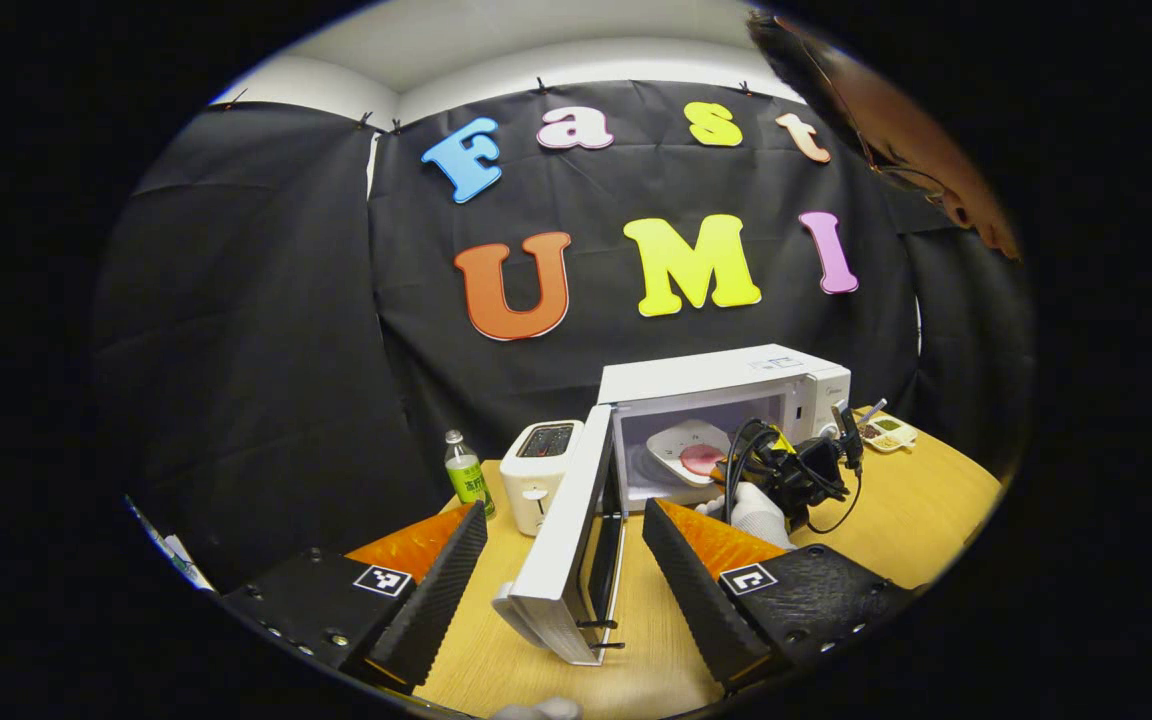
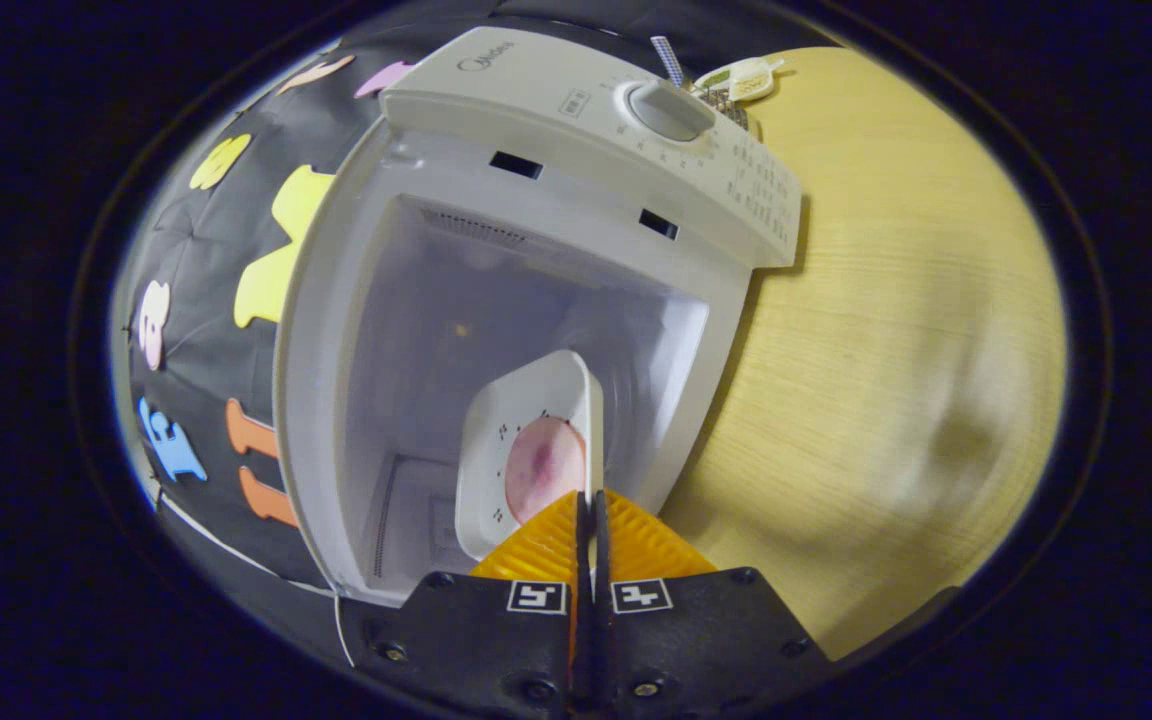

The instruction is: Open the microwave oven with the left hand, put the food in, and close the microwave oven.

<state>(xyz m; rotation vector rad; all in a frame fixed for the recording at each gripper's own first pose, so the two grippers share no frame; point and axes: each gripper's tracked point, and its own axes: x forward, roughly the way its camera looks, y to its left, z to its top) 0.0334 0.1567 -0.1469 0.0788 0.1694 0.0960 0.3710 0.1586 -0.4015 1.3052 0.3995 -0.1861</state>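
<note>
The white microwave [image 1: 716, 375] stands on the wooden table with its door [image 1: 561, 540] swung wide toward me. My left gripper [image 1: 564, 508] is open, its fingers spread to either side of the door's free edge without touching it. A gloved hand [image 1: 751, 508] holds my right gripper [image 1: 736, 465] at the oven's mouth. In the right gripper view, the microwave [image 2: 576, 110] cavity is in front of me, and the right gripper [image 2: 591, 497] is shut on the rim of a white square plate [image 2: 521, 420]. The plate carries a pink slice of food [image 2: 541, 465] and sits inside the cavity.
A white toaster [image 1: 539, 465] and a green bottle [image 1: 466, 472] stand left of the microwave. A small tray with food [image 1: 886, 432] lies to its right, near the table's [image 1: 916, 510] far corner. A person's head [image 1: 896, 140] leans in at the upper right.
</note>
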